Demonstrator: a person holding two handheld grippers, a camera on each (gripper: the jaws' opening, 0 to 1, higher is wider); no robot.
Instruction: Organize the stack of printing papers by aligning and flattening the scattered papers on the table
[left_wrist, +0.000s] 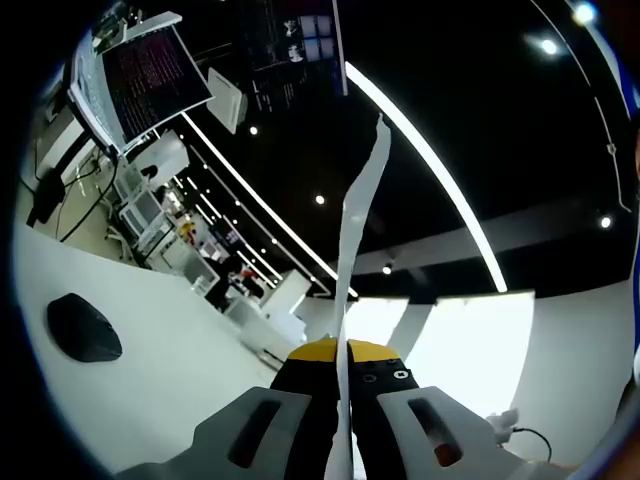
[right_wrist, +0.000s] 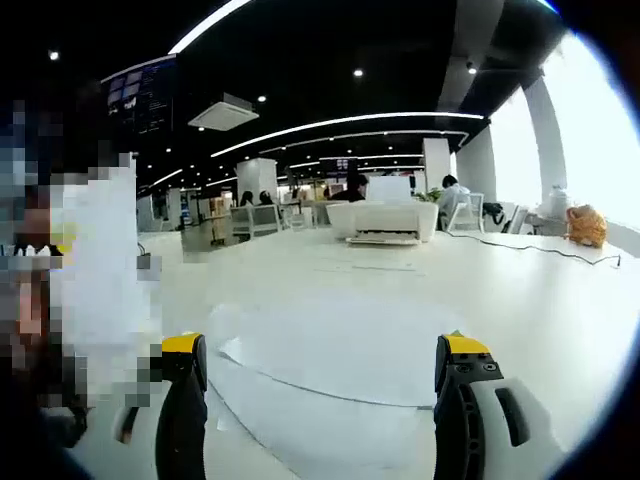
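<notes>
My left gripper (left_wrist: 343, 375) is clenched on a sheet of paper (left_wrist: 358, 230), seen edge-on in the left gripper view: a thin white strip whose long axis runs straight out from between the yellow-tipped jaws and ends in a slightly curled tip against the dark ceiling. Off to one side of that sheet, a black computer mouse (left_wrist: 84, 328) lies on the white table (left_wrist: 170, 370), and farther off stands a monitor (left_wrist: 150, 75) with dark screen text.

My right gripper (right_wrist: 320, 362) is released, jaws wide apart and holding nothing. In the right gripper view, just past its tips, loose printing papers (right_wrist: 335, 350) lie flat on the table, overlapping and skewed, corners fanning sideways. Beyond them sits a white printer (right_wrist: 383, 222).
</notes>
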